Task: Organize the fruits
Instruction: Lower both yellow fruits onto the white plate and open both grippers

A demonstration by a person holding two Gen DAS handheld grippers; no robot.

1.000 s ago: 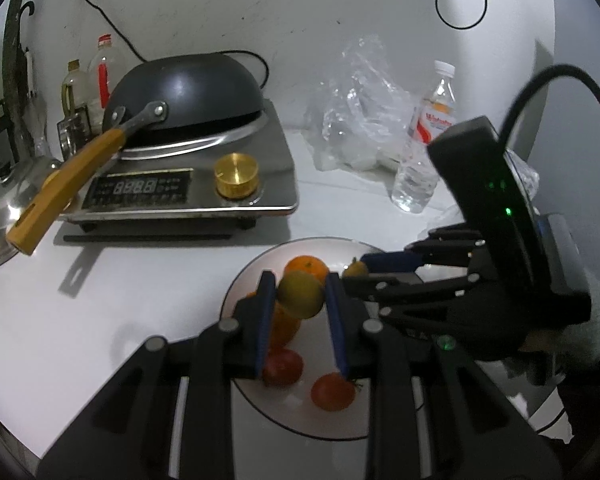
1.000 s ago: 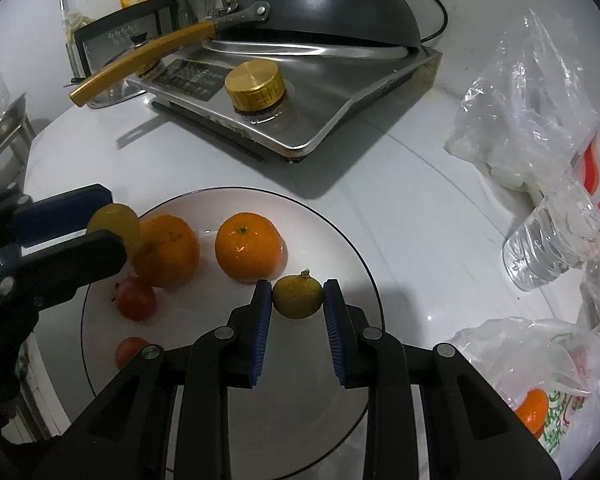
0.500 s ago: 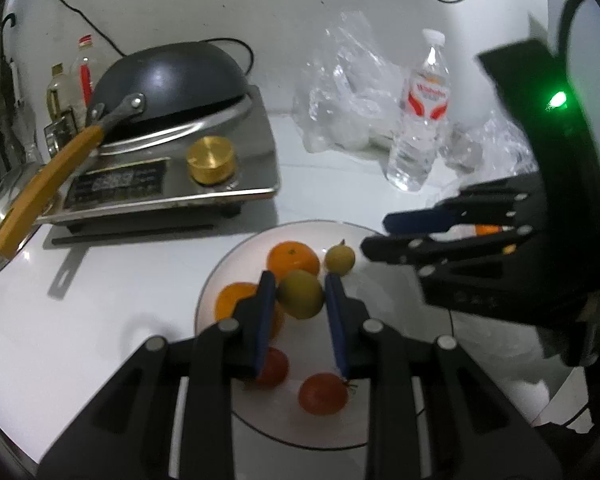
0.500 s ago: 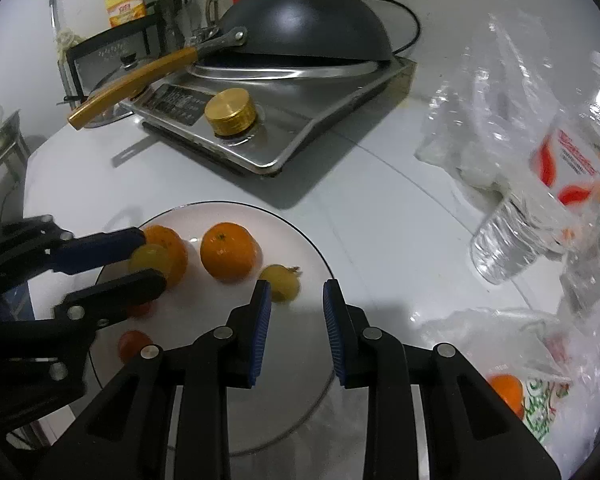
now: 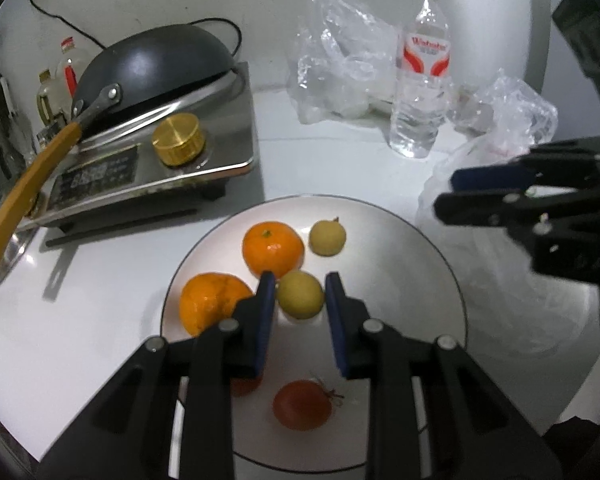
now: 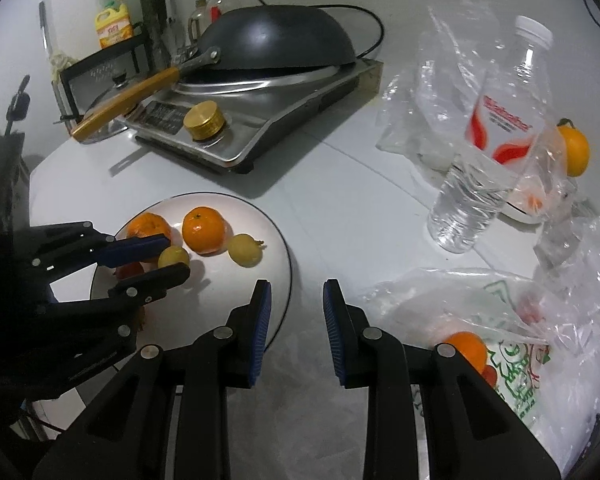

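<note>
A white plate point(image 5: 432, 276) holds two oranges point(image 5: 273, 253), a yellow-green fruit point(image 5: 327, 237) and two red fruits point(image 5: 302, 404). My left gripper point(image 5: 300, 300) is shut on another yellow-green fruit point(image 5: 301, 294) and holds it over the plate's middle. My right gripper point(image 6: 296, 304) is open and empty over the bare table, right of the plate point(image 6: 276, 240). It also shows in the left wrist view point(image 5: 500, 188). A printed plastic bag point(image 6: 512, 340) at the right holds an orange point(image 6: 466, 346).
An induction cooker point(image 5: 148, 168) with an upturned black wok point(image 5: 152, 60) stands behind the plate. A water bottle point(image 5: 420, 80) and crumpled clear bags point(image 5: 340, 76) lie at the back right. Another orange point(image 6: 576, 150) sits behind the bottle. Oil bottles stand far left.
My right gripper let go of the small yellow-green fruit on the plate, opened, and drew back to the right off the plate. My left gripper kept its fruit and lowered over the plate.
</note>
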